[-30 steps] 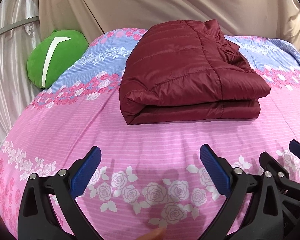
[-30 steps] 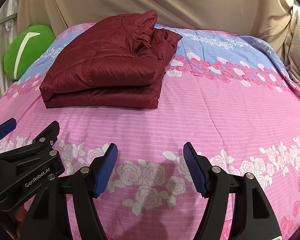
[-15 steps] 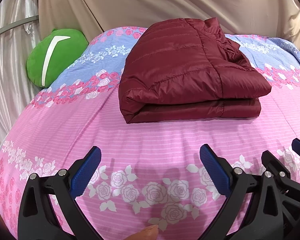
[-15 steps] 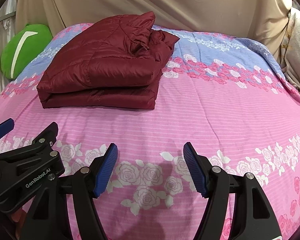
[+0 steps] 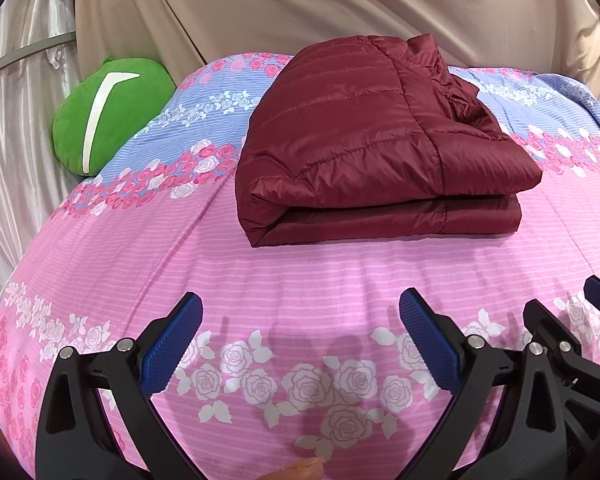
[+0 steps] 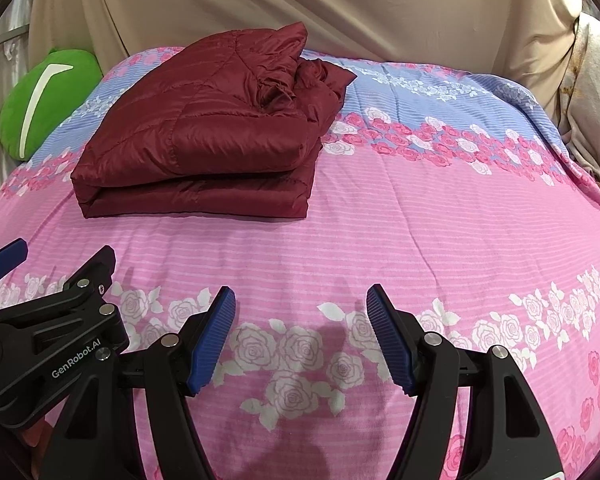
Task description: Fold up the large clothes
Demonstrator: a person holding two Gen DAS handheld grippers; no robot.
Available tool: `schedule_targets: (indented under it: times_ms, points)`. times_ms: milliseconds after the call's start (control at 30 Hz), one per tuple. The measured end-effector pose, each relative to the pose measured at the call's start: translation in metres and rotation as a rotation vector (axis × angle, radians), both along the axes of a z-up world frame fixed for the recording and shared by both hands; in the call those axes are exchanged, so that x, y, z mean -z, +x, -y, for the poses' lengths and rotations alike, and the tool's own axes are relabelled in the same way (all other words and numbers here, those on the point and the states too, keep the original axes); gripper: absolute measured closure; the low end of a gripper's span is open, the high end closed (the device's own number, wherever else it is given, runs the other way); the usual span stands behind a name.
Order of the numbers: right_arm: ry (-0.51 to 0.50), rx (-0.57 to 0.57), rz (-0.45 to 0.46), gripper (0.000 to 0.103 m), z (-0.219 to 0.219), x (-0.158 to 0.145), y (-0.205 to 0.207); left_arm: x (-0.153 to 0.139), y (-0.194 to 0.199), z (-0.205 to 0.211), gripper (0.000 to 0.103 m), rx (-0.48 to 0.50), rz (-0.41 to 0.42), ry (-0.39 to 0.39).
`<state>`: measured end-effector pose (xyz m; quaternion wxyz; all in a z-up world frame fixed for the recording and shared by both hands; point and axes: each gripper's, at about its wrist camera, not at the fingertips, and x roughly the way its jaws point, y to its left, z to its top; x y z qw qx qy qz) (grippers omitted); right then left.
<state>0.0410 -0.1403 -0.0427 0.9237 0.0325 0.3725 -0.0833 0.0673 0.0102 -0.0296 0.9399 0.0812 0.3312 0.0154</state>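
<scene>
Maroon quilted puffer jacket sits folded on the bed, mid-bedspread, toward the far half. Shiny nylon shell, stitched channels, puffy; the fold is a rounded rectangle of stacked layers. Its long axis runs side to side across the bed. From my left wrist view the rolled fold edge faces near-left; bunched, crumpled fabric sits at the far-right corner.

Bedspread is woven cotton-looking, pink stripes with white and pink rose bands, and a blue band at the far end. A green plush cushion with a white curved mark lies at the far-left edge, well apart from the jacket. Beige draped cloth hangs behind the bed.

My left gripper is released, blue ribbed pads spread, nothing between them. My right gripper is also released and empty. Both hover over the near rose band, well short of the jacket.
</scene>
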Motion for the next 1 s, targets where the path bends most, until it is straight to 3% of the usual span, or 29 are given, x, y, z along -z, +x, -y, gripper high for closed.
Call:
schedule_targets:
  times_ms: [1000]
  points:
    - [-0.014, 0.021, 0.004, 0.036, -0.0019, -0.0012, -0.0024, -0.0029, -0.0028, 0.0025, 0.012, 0.007, 0.009, 0.002]
